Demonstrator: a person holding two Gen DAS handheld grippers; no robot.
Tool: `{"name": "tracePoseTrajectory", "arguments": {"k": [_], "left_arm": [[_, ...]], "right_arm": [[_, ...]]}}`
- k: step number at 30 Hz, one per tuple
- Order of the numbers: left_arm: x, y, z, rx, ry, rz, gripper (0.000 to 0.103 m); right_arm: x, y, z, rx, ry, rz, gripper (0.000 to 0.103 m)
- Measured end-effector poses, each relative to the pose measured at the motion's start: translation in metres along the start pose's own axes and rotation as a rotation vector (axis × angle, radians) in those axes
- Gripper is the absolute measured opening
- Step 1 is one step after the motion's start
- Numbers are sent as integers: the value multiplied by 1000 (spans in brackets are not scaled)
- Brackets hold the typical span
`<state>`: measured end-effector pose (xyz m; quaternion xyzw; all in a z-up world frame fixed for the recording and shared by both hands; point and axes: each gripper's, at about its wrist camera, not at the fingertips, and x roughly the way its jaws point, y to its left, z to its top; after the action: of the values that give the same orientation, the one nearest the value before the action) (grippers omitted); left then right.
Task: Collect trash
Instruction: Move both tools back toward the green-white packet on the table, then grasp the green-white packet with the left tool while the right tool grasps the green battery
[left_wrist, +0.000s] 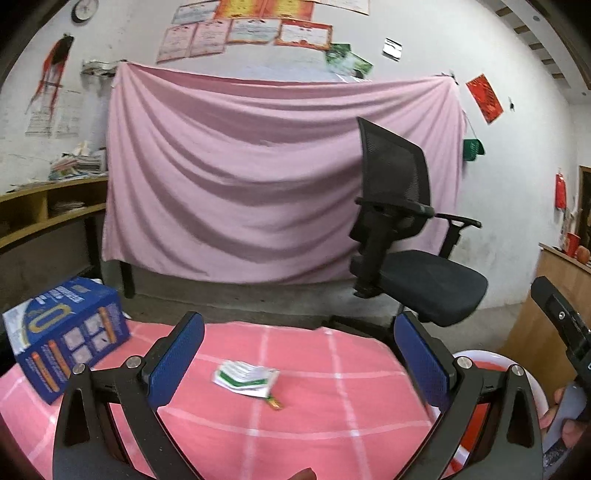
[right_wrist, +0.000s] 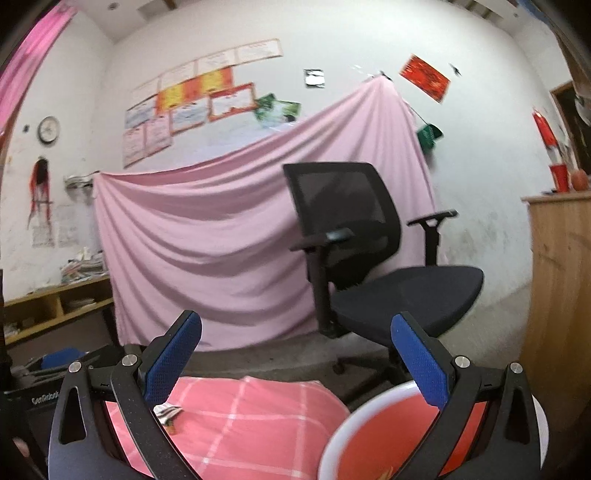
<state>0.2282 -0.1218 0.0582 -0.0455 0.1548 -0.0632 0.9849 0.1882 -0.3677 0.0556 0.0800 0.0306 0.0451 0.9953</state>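
Both claws raised over the worktop, which is draped in a pink cloth with a white grid (left_wrist: 332, 406). The left claw (left_wrist: 299, 365) stands with its blue-padded jaws spread wide and nothing between them. The right claw (right_wrist: 295, 369) is spread equally wide and holds nothing. The remaining trash, a crumpled white-and-green paper wrapper (left_wrist: 244, 377) with a small orange scrap (left_wrist: 275, 405) just beside it, lies flat on the cloth. From the left claw it sits ahead and below, nearly centred between the jaws, its long axis running roughly side to side, across the line of approach. In the right wrist view the wrapper (right_wrist: 167, 412) shows only at the left jaw's inner edge, so it lies off to the right claw's left. The left hand is judged better placed. A red plastic basin with a white rim (right_wrist: 364, 434), presumably the receptacle, sits under the right claw, to the right of the wrapper. A blue printed cardboard box (left_wrist: 66, 332) stands at the worktop's left edge.
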Motion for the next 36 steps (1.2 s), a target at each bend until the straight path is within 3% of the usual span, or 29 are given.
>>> {"name": "tracePoseTrajectory", "arguments": {"k": [8,13,18,22,25,28,30,32,36], "left_arm": [[-9,42,1,5,-30,72,101],[-6,73,-6,30,10,86,101],[9,97,-18,61,93,114,101],[27,107,-27,83,166,138,101],[43,114,-35,94,223,151,100],[56,120,-43,90,270,155,100],[66,122,-49,93,310,152,94],[74,125,-54,90,350,141,88],[90,130,-61,64,418,117,75]], "right_arm": [[19,34,-9,-36,21,58,103],[33,54,-21,-88,67,77,103],[56,76,-38,-142,178,118,103],[78,95,-54,-197,317,156,102],[100,108,-71,-238,455,181,88],[120,116,-89,-262,592,208,81],[135,118,-103,-249,696,238,71],[144,119,-111,-229,763,273,68],[152,123,-118,-212,815,326,55]]}}
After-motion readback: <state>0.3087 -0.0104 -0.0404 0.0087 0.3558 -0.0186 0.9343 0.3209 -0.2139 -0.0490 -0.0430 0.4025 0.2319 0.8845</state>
